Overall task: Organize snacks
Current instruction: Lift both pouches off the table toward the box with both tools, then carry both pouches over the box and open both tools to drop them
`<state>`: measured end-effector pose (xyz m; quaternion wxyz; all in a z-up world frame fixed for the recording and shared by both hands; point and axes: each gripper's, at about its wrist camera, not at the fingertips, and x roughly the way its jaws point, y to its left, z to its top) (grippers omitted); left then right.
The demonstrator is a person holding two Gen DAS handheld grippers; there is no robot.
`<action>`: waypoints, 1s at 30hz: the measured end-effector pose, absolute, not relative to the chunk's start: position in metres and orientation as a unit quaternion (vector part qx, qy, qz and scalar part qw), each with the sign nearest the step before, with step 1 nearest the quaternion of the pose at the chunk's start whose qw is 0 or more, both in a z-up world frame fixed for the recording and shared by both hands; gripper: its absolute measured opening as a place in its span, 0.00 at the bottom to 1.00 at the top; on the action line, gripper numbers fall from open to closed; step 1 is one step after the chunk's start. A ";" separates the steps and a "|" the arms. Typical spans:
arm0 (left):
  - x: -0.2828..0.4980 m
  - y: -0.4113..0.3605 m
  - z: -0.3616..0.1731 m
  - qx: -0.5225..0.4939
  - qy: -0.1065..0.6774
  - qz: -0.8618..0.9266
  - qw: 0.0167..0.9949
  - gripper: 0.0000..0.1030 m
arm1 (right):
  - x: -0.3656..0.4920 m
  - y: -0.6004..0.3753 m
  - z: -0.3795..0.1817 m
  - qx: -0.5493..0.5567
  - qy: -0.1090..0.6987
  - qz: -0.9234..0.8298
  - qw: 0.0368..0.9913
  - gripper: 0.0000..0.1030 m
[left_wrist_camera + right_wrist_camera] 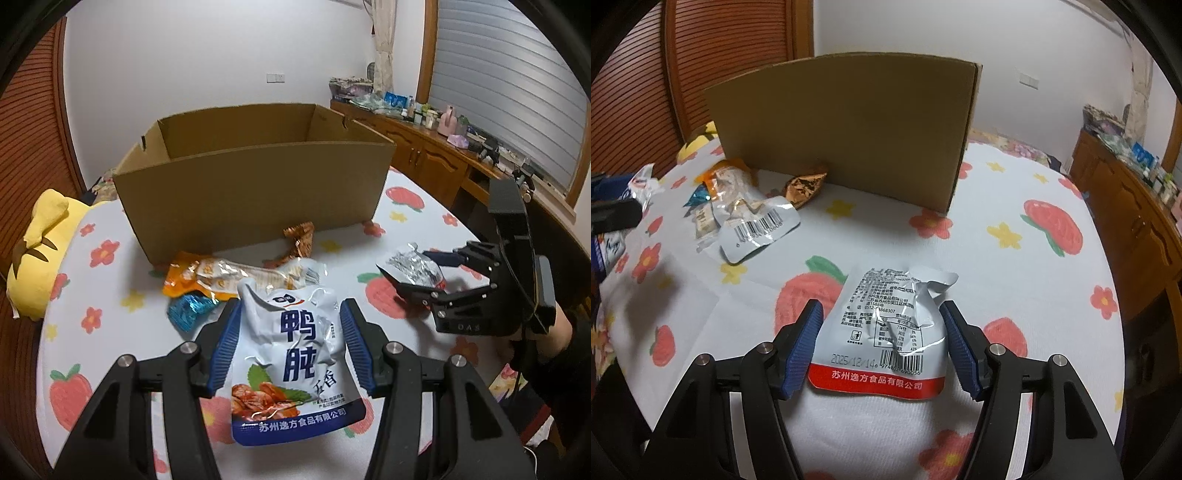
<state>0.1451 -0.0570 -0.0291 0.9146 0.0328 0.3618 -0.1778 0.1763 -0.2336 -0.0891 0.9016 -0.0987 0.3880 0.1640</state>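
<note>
My left gripper (291, 314) is shut on a white and blue snack pouch (295, 362), its blue pads pressing both side edges. The right gripper (881, 308) is shut on a white pouch with a red bottom band (882, 332), printed back facing up. In the left wrist view that right gripper (406, 266) sits to the right, low over the tablecloth. An open cardboard box (255, 184) (849, 129) stands behind. In front of the box lies a small pile: an orange packet (184, 277), a blue candy (188, 310), a brown wrapper (299, 240) and a silver pouch (753, 225).
The table wears a white cloth with strawberries and flowers (1015, 229). A yellow plush toy (40, 251) lies at the table's left edge. A wooden sideboard (424, 147) crowded with small items runs along the right wall under a window.
</note>
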 end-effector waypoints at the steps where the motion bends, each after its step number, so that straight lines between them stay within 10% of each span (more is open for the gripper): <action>1: 0.145 -0.056 -0.027 0.033 0.360 -0.177 0.915 0.52 | 0.176 -0.234 -0.089 -0.097 0.387 0.165 0.902 0.64; 30: 0.232 -0.042 0.058 0.048 0.301 -0.160 0.939 0.52 | 0.213 -0.195 0.030 -0.109 0.264 0.234 0.929 0.65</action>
